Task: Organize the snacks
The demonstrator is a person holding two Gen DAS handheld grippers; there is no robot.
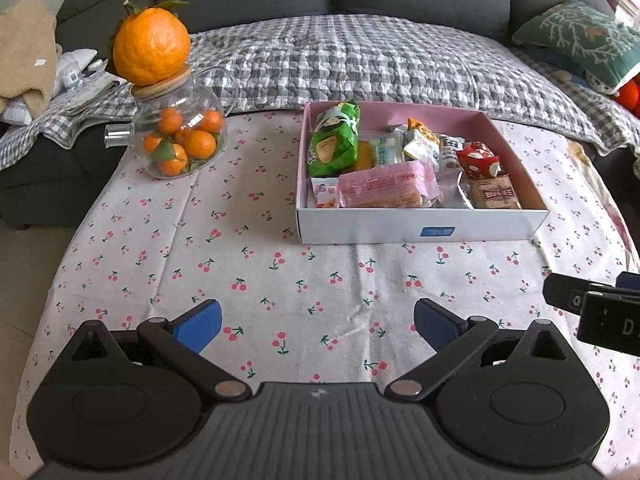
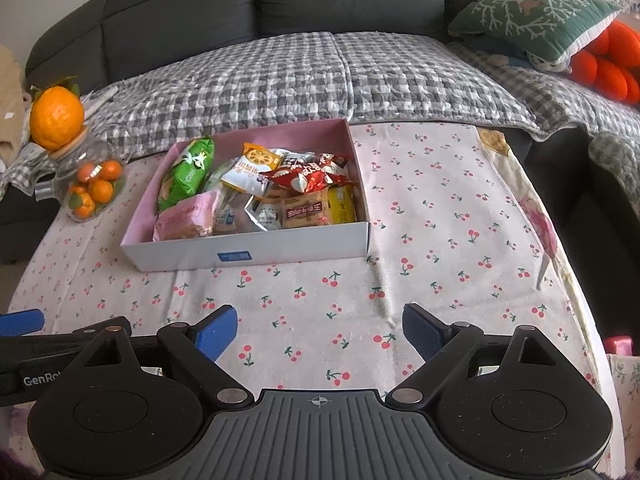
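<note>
A shallow white box (image 1: pixel 400 228) with a pink inside stands on the cherry-print tablecloth (image 1: pixel 240 264). It holds several snack packs: a green bag (image 1: pixel 334 140), a pink pack (image 1: pixel 384 188), a red pack (image 1: pixel 478 160) and a brown bar (image 1: pixel 494 194). My left gripper (image 1: pixel 318 320) hovers open over bare cloth in front of the box, with nothing between its blue pads. In the right wrist view the same box (image 2: pixel 248 246) lies ahead to the left, green bag (image 2: pixel 188 174) at its left end. My right gripper (image 2: pixel 318 328) is open and holds nothing.
A glass jar of small oranges (image 1: pixel 180 140) with a big orange (image 1: pixel 152 46) on its lid stands at the table's far left. Behind the table is a dark sofa with a checked quilt (image 1: pixel 360 60) and a green cushion (image 1: pixel 580 36). The table edge drops off at the right (image 2: pixel 560 240).
</note>
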